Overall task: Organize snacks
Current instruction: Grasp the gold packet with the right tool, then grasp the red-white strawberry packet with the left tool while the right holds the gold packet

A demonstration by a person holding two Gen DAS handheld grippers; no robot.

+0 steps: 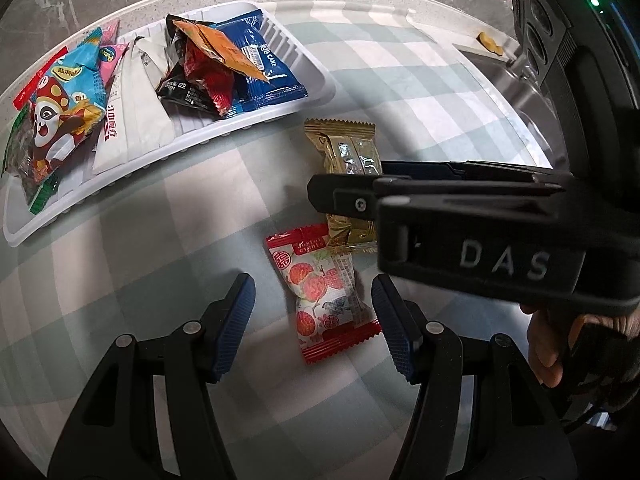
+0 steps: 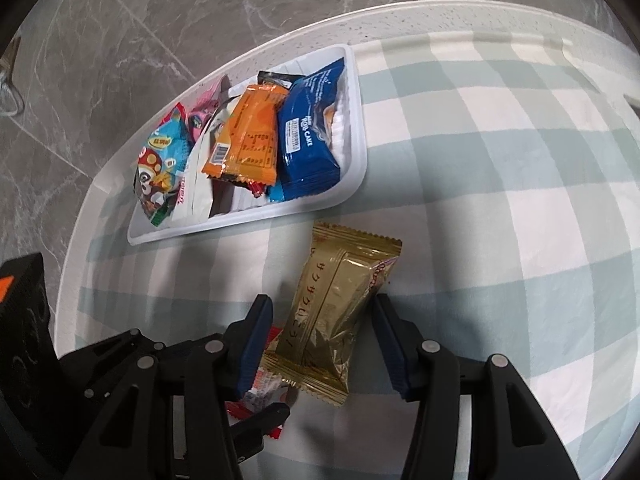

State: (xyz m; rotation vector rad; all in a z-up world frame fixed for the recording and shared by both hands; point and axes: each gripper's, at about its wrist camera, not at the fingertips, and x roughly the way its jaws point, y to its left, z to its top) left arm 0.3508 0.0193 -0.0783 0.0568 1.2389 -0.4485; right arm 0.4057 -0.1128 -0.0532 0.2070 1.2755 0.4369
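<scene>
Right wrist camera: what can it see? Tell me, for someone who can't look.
The right gripper is open around a gold snack packet lying on a checked tablecloth. Behind it, a white tray holds more snack packets.

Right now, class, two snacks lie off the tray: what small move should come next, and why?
Probably close both: the left hand-held gripper straddles the red-and-white lychee snack packet, and the right hand-held gripper straddles the gold wafer packet, neither pressing yet. The white tray holds the rest.
</scene>
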